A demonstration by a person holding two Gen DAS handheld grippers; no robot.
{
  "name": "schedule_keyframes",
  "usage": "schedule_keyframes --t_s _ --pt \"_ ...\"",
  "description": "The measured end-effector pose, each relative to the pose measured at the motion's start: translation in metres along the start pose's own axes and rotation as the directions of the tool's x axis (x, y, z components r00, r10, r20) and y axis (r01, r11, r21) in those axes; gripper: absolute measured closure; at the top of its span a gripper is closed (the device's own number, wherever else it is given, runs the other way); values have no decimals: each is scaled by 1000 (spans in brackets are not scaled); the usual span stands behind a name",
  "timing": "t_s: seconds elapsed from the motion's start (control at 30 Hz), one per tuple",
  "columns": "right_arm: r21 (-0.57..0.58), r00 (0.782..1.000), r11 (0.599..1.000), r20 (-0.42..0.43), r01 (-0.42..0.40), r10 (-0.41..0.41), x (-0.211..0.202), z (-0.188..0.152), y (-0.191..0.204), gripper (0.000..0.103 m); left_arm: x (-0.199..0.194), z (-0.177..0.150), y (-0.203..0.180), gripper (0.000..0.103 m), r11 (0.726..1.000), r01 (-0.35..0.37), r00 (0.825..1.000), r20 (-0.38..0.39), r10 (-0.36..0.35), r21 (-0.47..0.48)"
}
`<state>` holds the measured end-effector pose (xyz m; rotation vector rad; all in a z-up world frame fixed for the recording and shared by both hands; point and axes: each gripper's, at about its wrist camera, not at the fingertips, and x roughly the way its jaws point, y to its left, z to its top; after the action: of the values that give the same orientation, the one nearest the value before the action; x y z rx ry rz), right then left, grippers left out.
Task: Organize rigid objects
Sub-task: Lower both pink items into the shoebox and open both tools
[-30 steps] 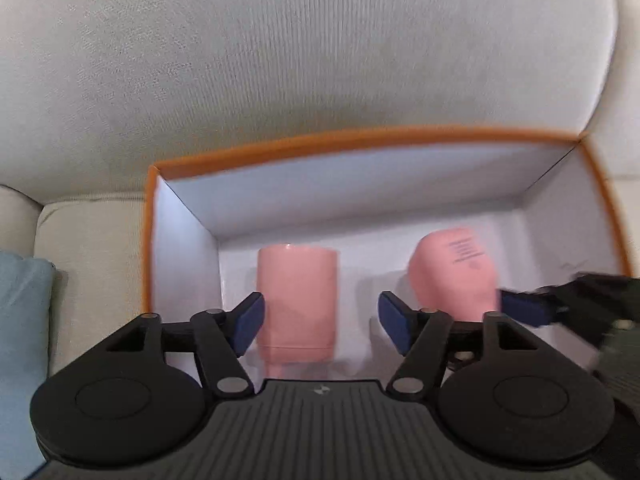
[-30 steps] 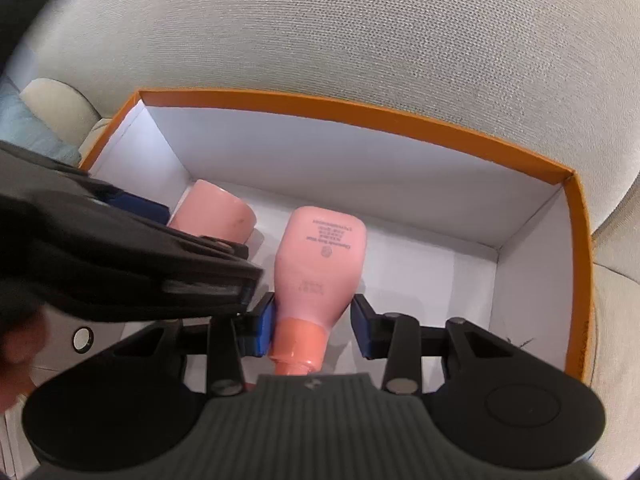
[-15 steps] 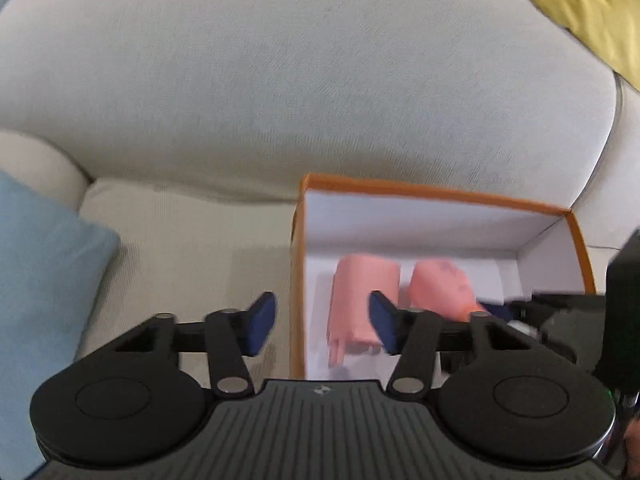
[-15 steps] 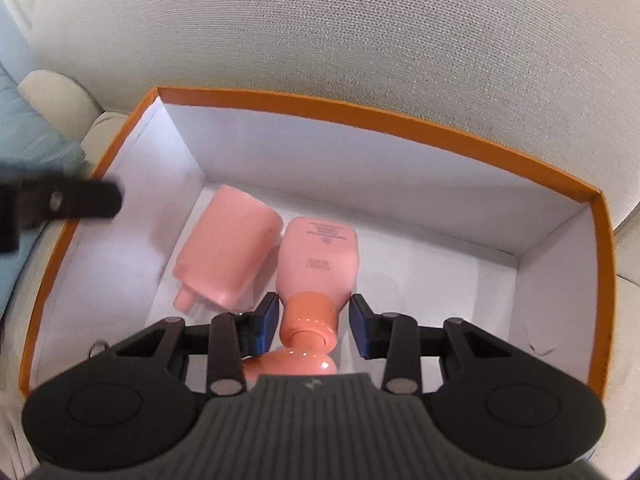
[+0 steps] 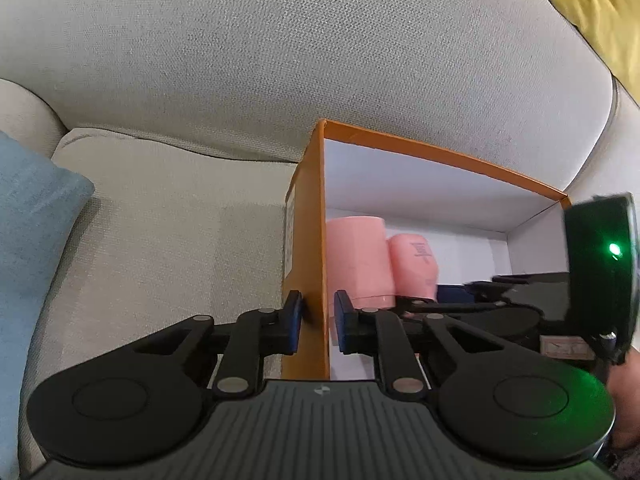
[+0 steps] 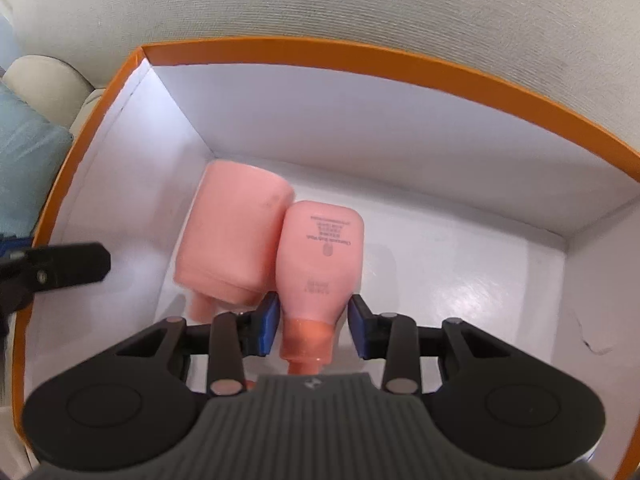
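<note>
An orange box (image 6: 440, 64) with a white inside sits on a sofa; it also shows in the left wrist view (image 5: 308, 240). Two pink bottles lie side by side in it: a wide one (image 6: 236, 240) on the left and a narrower printed one (image 6: 320, 260) touching it on the right. My right gripper (image 6: 312, 320) is open, its pads either side of the narrower bottle's neck with small gaps. My left gripper (image 5: 316, 322) straddles the box's left wall, pads close to it but apart, so it is open. Both bottles (image 5: 356, 256) show past the wall.
The beige sofa backrest (image 5: 280, 48) rises behind the box, with seat cushion (image 5: 160, 220) to its left. A blue pillow (image 5: 28, 216) lies at far left and a yellow cloth (image 5: 600, 8) at the top right. The box's right half floor (image 6: 460, 280) is bare.
My left gripper has moved left out of the box and now straddles its left wall, narrower than before. My right gripper let go of the narrower bottle, which now lies against the wide one.
</note>
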<state>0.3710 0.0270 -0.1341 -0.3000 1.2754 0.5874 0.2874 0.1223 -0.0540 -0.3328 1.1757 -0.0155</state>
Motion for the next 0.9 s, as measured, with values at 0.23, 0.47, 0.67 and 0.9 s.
schedule_keyframes --t_s 0.23,0.47,0.67,0.9 --pt "-7 1000 1000 -12 -25 25 16 22 25 65 4 2 7 88 1000 17 1000 2 -17 -5" --pt "-59 998 998 52 -20 23 23 33 26 63 2 1 8 88 1000 17 1000 3 -17 -10" --pt "-120 995 992 77 -49 59 12 33 28 42 -1 1 4 88 1000 12 1000 5 -12 -7" --pt "-157 989 977 0 -148 150 14 34 33 32 -1 -1 5 88 1000 12 1000 10 -12 -13"
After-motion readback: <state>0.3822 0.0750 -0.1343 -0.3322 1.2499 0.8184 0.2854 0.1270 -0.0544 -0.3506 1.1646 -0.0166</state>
